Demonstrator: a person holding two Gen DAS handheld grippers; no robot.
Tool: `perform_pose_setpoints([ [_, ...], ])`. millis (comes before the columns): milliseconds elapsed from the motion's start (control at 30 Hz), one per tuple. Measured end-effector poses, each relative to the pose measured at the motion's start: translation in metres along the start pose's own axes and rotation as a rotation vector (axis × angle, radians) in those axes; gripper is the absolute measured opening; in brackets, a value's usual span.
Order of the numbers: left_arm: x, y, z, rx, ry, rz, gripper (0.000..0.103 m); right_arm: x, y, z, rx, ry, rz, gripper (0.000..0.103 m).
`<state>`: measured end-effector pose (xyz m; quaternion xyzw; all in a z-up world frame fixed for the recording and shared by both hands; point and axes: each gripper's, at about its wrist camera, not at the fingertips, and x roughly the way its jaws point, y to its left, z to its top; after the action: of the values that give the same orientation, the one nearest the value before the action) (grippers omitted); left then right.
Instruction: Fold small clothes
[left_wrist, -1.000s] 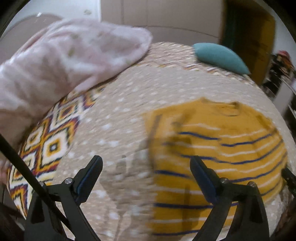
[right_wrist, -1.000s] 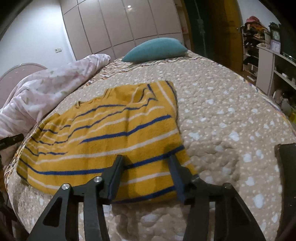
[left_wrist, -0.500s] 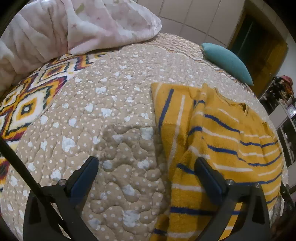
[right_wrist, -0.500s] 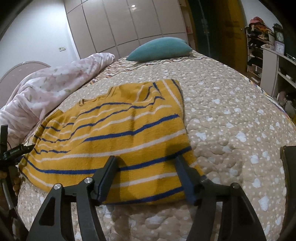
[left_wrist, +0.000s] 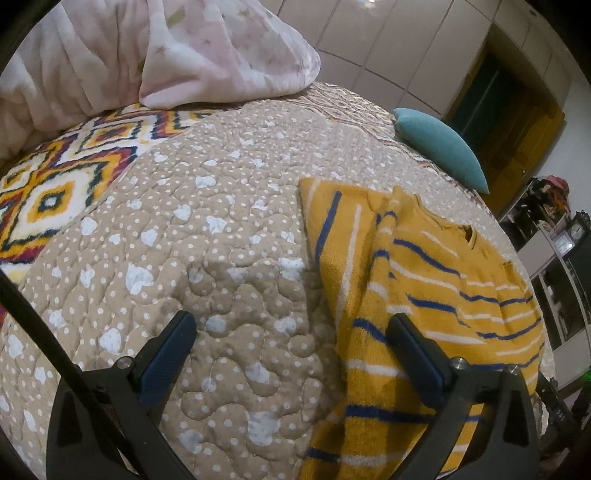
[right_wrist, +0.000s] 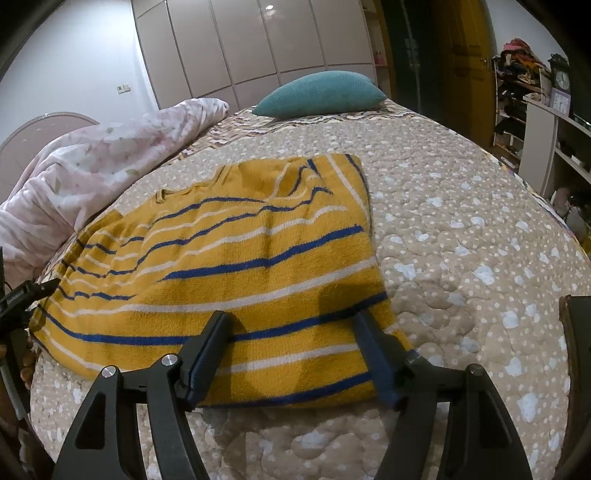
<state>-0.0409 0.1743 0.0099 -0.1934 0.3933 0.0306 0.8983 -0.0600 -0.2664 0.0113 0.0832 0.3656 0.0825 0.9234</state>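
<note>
The near hem of the yellow striped sweater (right_wrist: 236, 266) is partly covered by the right gripper (right_wrist: 295, 332) in the right wrist view. In the left wrist view the sweater's (left_wrist: 424, 295) lower part is cut off by the frame edge and by the gripper body. One sleeve is folded over the body panel; the second sleeve cannot be made out. Whether either gripper touches the fabric cannot be determined.

The sweater lies flat on the beige quilted bedspread (right_wrist: 461, 240), neckline toward the far end of the bed. A pink floral blanket (right_wrist: 110, 158) is bunched along one side of the bed, near the sweater. A teal pillow (right_wrist: 321, 94) rests at the far end, well apart from the garment. Shelving (right_wrist: 535, 110) with assorted items stands beside the bed.

The right gripper is positioned low over the sweater's near hem, fingers spread wide, holding nothing. The left gripper (left_wrist: 291, 339) hangs over the sweater's side edge, jaws fully apart and empty: one finger (left_wrist: 413, 354) over the fabric, the other over bare bedspread (left_wrist: 221, 240).
</note>
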Motion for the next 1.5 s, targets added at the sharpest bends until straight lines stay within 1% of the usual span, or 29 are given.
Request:
perform_pose_setpoints([
  [300, 0.000, 0.000, 0.000, 0.000, -0.001, 0.000, 0.103, 0.003, 0.002, 0.000, -0.012, 0.002, -0.002, 0.078],
  [733, 0.000, 0.001, 0.001, 0.003, 0.002, 0.006, 0.103, 0.000, 0.005, -0.002, -0.008, -0.011, -0.010, 0.079],
  [767, 0.000, 0.000, 0.001, 0.003, 0.003, 0.010, 0.103, -0.001, 0.005, -0.002, -0.008, -0.012, -0.012, 0.079],
  [833, -0.001, -0.002, 0.004, 0.010, 0.033, 0.029, 0.103, -0.001, 0.006, -0.002, -0.009, -0.012, -0.012, 0.079],
  [900, -0.013, -0.006, 0.008, 0.019, 0.041, 0.039, 0.103, -0.001, 0.006, -0.002, -0.007, -0.011, -0.009, 0.079],
  [1000, -0.050, -0.021, 0.005, 0.047, -0.024, 0.030, 0.103, -0.001, 0.005, -0.003, -0.002, -0.014, -0.001, 0.080],
  [1067, -0.067, -0.038, 0.001, 0.092, -0.044, 0.021, 0.103, -0.001, 0.005, -0.003, 0.000, -0.014, 0.001, 0.080],
  [1167, -0.076, -0.069, -0.010, 0.183, -0.047, 0.000, 0.103, -0.001, 0.006, -0.004, 0.000, -0.014, 0.001, 0.081],
  [1233, -0.067, -0.092, -0.019, 0.253, -0.027, -0.026, 0.103, -0.001, 0.006, -0.004, 0.001, -0.013, 0.000, 0.081],
  [1333, -0.041, -0.110, -0.026, 0.288, 0.005, -0.017, 0.103, 0.000, 0.007, -0.002, -0.007, 0.003, 0.003, 0.082],
  [1367, -0.029, -0.111, -0.028, 0.286, 0.027, -0.010, 0.103, -0.001, 0.006, -0.001, -0.010, 0.013, 0.003, 0.082],
  [1433, -0.008, -0.109, -0.033, 0.284, 0.054, 0.043, 0.103, -0.010, 0.005, 0.003, -0.011, 0.030, 0.010, 0.082],
  [1467, 0.001, -0.107, -0.040, 0.297, 0.050, 0.064, 0.103, -0.018, 0.002, 0.004, 0.000, 0.017, 0.024, 0.082],
  [1500, 0.002, -0.107, -0.044, 0.312, 0.028, 0.069, 0.103, -0.029, -0.003, 0.004, 0.016, -0.004, 0.041, 0.082],
])
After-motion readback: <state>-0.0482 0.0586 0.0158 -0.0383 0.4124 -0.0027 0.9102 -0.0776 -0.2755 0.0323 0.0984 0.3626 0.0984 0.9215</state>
